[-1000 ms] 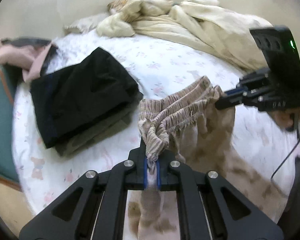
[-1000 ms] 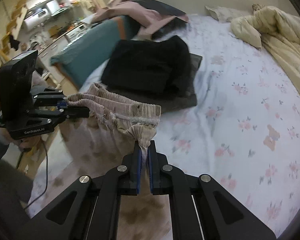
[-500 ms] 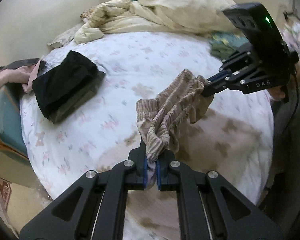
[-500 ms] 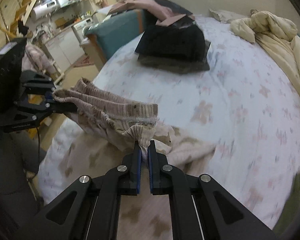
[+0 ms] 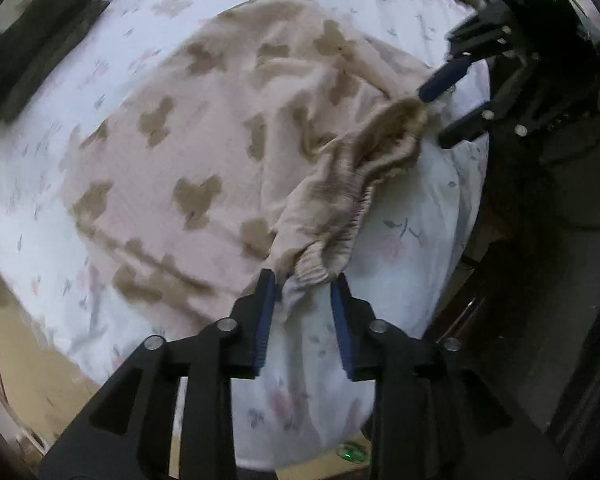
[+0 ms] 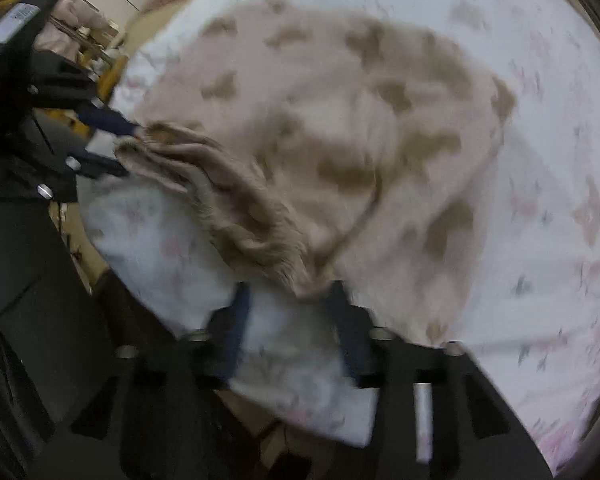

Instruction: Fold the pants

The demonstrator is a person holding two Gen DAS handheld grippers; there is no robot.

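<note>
Both of my grippers stand wide open over the near edge of the bed, and neither has hold of anything. My left gripper (image 5: 303,280) has its blue pads spread, with one end of the waistband (image 5: 340,204) lying just between their tips; my right gripper (image 6: 288,292) is spread the same way at the other end, though its view is smeared by blur. The pants (image 5: 204,132) lie spread on the bed sheet (image 5: 28,184), pale pink with brown bear-shaped patches, the legs reaching away from me and wrinkled in places. Their gathered elastic waistband is bunched and partly rolled over along the mattress edge nearest me.

Under them the sheet is white with small faded pink and grey flowers. A folded black garment (image 5: 36,40) sits on the bed at the far left, well apart from the pants. From the right wrist I see a cluttered, out-of-focus room (image 6: 88,20) beyond the bed.
</note>
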